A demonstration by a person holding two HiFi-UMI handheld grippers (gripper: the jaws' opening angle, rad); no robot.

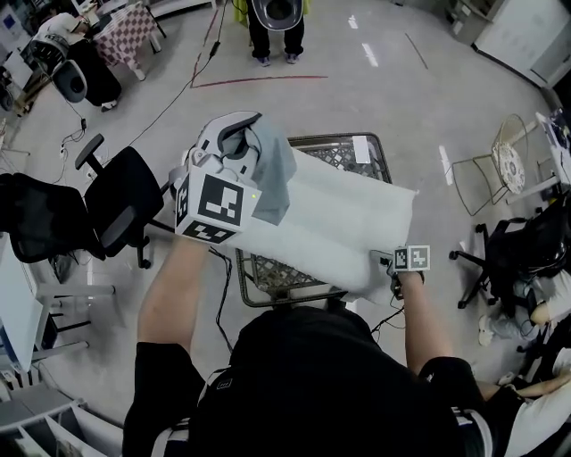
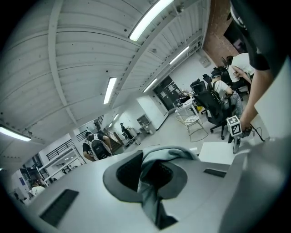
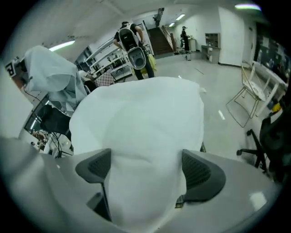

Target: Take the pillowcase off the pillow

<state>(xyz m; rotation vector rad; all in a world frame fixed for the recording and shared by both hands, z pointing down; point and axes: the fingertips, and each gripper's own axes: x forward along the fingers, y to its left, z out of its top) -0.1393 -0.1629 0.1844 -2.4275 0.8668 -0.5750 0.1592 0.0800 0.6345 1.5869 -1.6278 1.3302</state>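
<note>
A white pillow (image 1: 348, 219) lies across a wire cart (image 1: 343, 147). My left gripper (image 1: 245, 147) is raised at the pillow's left end and is shut on a fold of the grey-blue pillowcase (image 1: 272, 178), which hangs down from it. In the left gripper view the cloth (image 2: 152, 191) is pinched between the closed jaws of the gripper (image 2: 152, 175). My right gripper (image 1: 397, 272) is at the pillow's near right corner. In the right gripper view its jaws (image 3: 145, 170) stand wide with the pillow (image 3: 141, 123) bulging between the pads (image 3: 202, 175). The pillowcase (image 3: 54, 77) drapes at upper left.
Black office chairs (image 1: 116, 201) stand to the left of the cart, and another black chair (image 1: 513, 250) stands to the right. A wire-frame chair (image 1: 500, 165) stands further back on the right. A person (image 1: 277, 27) stands beyond the cart. Cables run over the floor.
</note>
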